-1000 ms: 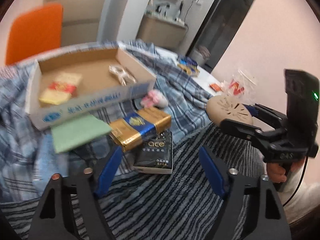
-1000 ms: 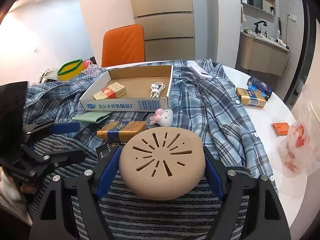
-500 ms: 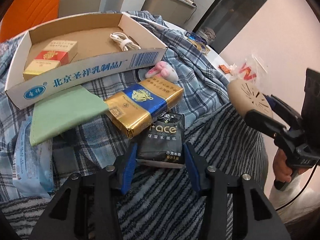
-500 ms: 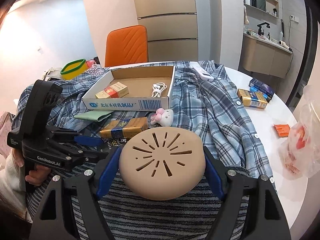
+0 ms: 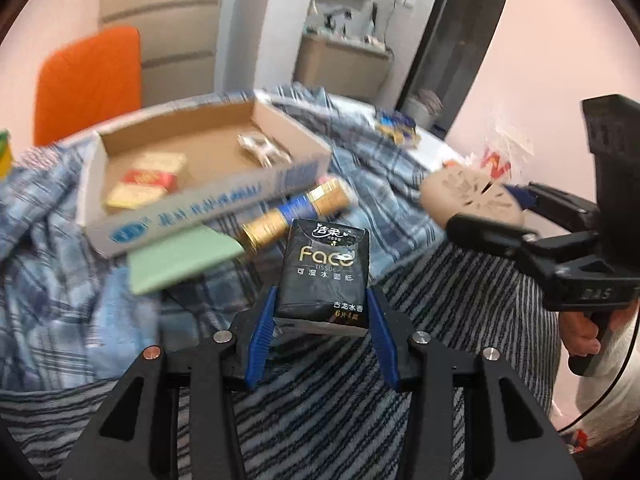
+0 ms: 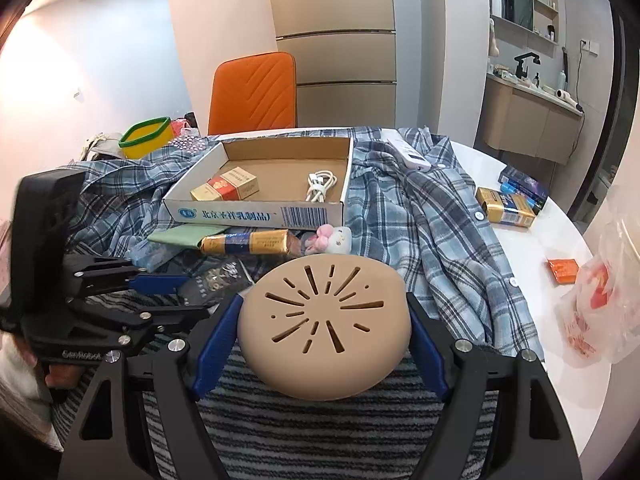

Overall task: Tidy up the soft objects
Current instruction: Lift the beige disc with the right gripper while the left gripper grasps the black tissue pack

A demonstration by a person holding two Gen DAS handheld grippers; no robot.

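Note:
My left gripper (image 5: 322, 312) is shut on a black "Face" tissue pack (image 5: 326, 276) and holds it lifted above the striped cloth (image 5: 320, 400). My right gripper (image 6: 322, 328) is shut on a round beige slotted pad (image 6: 324, 320), held above the striped cloth (image 6: 320, 432). The right gripper with the pad (image 5: 472, 196) also shows at the right of the left wrist view. The left gripper (image 6: 180, 296) shows at the left of the right wrist view, the tissue pack (image 6: 212, 284) dark between its fingers.
An open cardboard box (image 6: 256, 212) sits on a plaid shirt (image 6: 420, 216), holding a cigarette pack (image 6: 226, 188) and a white cable (image 6: 320, 186). In front lie a gold-blue pack (image 6: 248, 242), a green cloth (image 6: 176, 236) and a pink plush (image 6: 332, 238). An orange chair (image 6: 252, 92) stands behind.
My left gripper closed on the tissue pack and has lifted it off the cloth. The right gripper has held the beige pad almost still.

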